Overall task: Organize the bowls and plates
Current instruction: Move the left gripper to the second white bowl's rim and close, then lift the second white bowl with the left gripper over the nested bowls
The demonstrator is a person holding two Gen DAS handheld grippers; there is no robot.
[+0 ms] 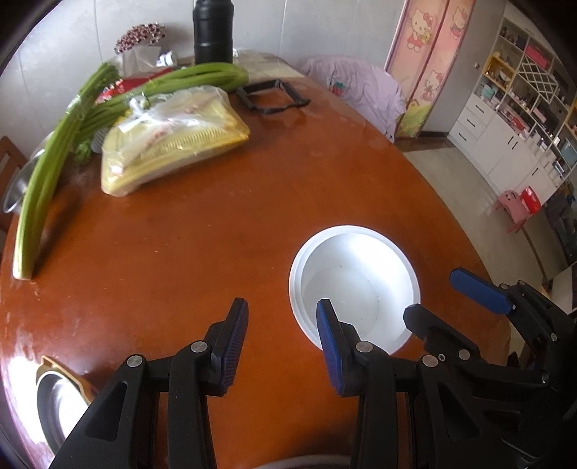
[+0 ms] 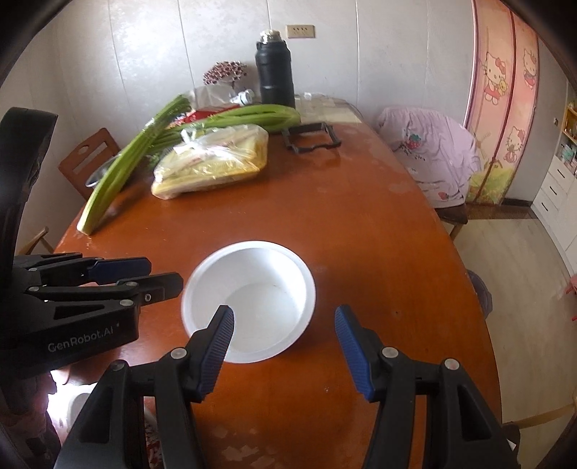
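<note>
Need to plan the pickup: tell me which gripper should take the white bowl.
Right, probably. The right gripper already faces the white bowl, open and empty, one of its fingers over the near rim. The left gripper, also open and empty, sits off to the bowl's side over the table.

A dining room with an oval wooden table, lit by bright daylight

The glossy reddish-brown table (image 2: 360,223) stands against pale panelled walls (image 2: 378,54) with a socket plate (image 2: 300,31) high up; a wooden chair (image 2: 88,158) sits at its far left, another chair draped in lilac cloth (image 2: 432,151) at its right. A pink cartoon-cat sliding door (image 2: 505,108) closes the right corner, white shelving with drawers (image 1: 519,108) lines the side wall, and a small pink stool (image 1: 512,205) rests on the pale wood-look floor (image 2: 523,288)
</note>
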